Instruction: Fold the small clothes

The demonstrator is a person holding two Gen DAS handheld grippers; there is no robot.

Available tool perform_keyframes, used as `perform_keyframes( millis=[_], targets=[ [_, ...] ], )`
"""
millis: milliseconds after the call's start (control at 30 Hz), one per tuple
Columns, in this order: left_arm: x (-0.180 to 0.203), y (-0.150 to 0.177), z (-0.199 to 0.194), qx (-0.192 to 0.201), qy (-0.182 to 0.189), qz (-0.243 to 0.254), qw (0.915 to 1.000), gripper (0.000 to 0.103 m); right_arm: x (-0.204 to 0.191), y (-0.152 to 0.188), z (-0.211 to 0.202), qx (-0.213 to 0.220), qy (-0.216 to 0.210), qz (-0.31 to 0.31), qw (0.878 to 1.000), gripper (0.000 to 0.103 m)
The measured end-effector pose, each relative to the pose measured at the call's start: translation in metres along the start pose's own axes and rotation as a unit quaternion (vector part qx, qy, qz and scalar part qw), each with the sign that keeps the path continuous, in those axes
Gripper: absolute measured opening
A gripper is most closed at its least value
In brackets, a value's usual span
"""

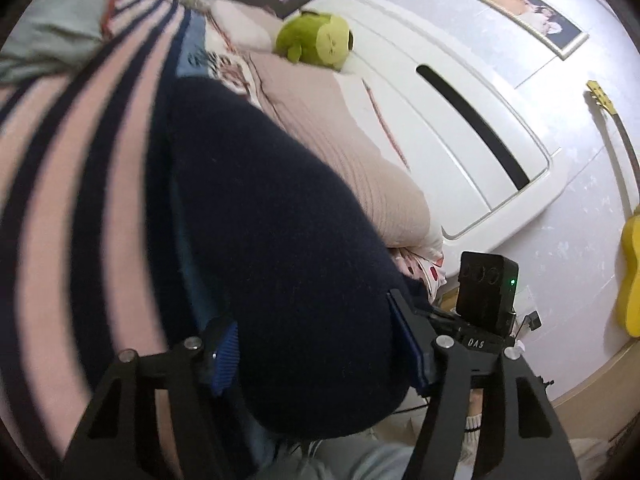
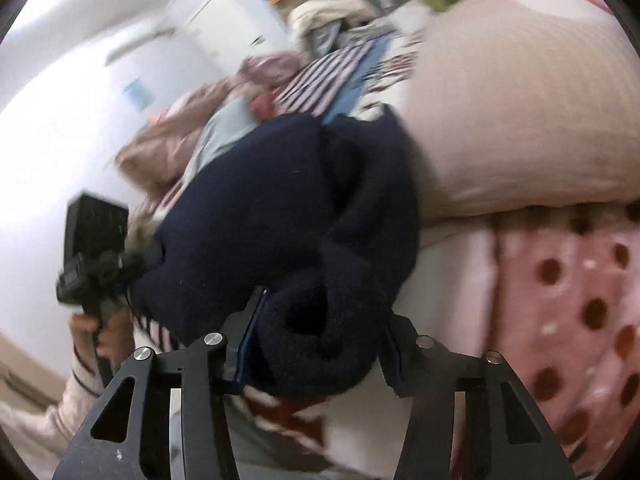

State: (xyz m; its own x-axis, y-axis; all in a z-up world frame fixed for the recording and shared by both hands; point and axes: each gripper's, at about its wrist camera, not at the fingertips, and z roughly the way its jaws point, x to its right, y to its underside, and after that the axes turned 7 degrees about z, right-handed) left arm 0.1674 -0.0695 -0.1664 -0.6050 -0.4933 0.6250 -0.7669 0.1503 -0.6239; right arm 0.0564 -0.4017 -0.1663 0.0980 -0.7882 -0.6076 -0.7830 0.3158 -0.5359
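**2 handheld grippers grip a navy knit garment above a bed**

A dark navy knit garment [image 1: 280, 240] hangs bunched between 2 grippers, over a bed. In the left wrist view, the left gripper [image 1: 312, 344] has its jaws set fairly wide, with the thick navy fabric filling the gap between the blue ribbed pads [image 1: 224, 354]. Behind the garment lies a pink and navy striped garment [image 1: 80, 184]. A beige ribbed pillow [image 1: 340, 140] rests further back, and a green plush toy [image 1: 316, 40] sits at its far end, against a white headboard [image 1: 460, 120]. A framed picture [image 1: 534, 18] hangs on the wall, and a yellow guitar [image 1: 630, 272] leans at the right edge.

In the right wrist view, the right gripper [image 2: 320, 348] holds a rolled fold of the same navy garment [image 2: 280, 216] between its moderately open jaws. The person's left hand [image 2: 100, 332] grips the other tool's handle at the left. A pink sheet with dark red dots [image 2: 580, 300] covers the bed on the right, below the beige pillow [image 2: 520, 120]. This view is blurred.
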Motion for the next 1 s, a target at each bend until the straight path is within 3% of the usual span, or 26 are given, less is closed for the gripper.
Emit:
perform_keyframes(
  millis=[100,200,300,367,400,467,500,600,733,800,867,1000],
  targets=[
    [0.002,0.018,-0.051,0.004,-0.022,0.015,0.9996,0.062,-0.027,0.015,0.012,-0.043,-0.060,-0.018,0.997,0.046],
    [-0.005,0.037,-0.074,-0.041,-0.045,0.021,0.9979,0.065,-0.048,0.033,0.030,-0.111,-0.104,-0.042,0.987,0.047],
    [-0.022,0.047,-0.086,-0.053,-0.049,0.001,0.9974,0.068,-0.058,0.029,0.029,-0.115,-0.081,-0.075,0.987,0.057],
    [-0.028,0.044,-0.094,-0.041,-0.037,-0.005,0.9985,0.072,-0.058,0.008,0.019,-0.086,-0.071,-0.075,0.991,0.071],
    [-0.029,0.039,-0.094,-0.035,-0.036,-0.002,0.9987,0.074,-0.057,-0.003,0.013,-0.067,-0.058,-0.073,0.993,0.073],
    [-0.032,0.031,-0.099,-0.025,-0.033,0.013,0.9990,0.090,-0.052,-0.021,0.000,-0.036,-0.033,-0.071,0.996,0.077],
    [-0.036,0.028,-0.100,-0.020,-0.033,0.014,0.9992,0.090,-0.047,-0.031,-0.001,-0.030,-0.029,-0.068,0.997,0.079],
    [-0.054,0.018,-0.095,-0.027,-0.004,-0.008,0.9996,0.090,-0.029,-0.052,0.023,-0.067,-0.027,-0.041,0.997,0.088],
    [-0.069,0.013,-0.069,-0.062,-0.002,-0.024,0.9978,0.092,-0.002,-0.049,0.068,-0.165,-0.088,0.010,0.982,0.088],
    [-0.074,0.014,-0.054,-0.071,0.028,-0.038,0.9964,0.092,-0.003,-0.039,0.083,-0.205,-0.108,-0.003,0.973,0.090],
    [-0.074,0.015,-0.047,-0.067,0.034,-0.035,0.9966,0.087,-0.004,-0.033,0.087,-0.213,-0.147,-0.005,0.966,0.095],
    [-0.069,0.010,-0.039,-0.054,0.028,-0.028,0.9978,0.070,0.000,-0.030,0.088,-0.207,-0.216,0.031,0.954,0.092]
  ],
)
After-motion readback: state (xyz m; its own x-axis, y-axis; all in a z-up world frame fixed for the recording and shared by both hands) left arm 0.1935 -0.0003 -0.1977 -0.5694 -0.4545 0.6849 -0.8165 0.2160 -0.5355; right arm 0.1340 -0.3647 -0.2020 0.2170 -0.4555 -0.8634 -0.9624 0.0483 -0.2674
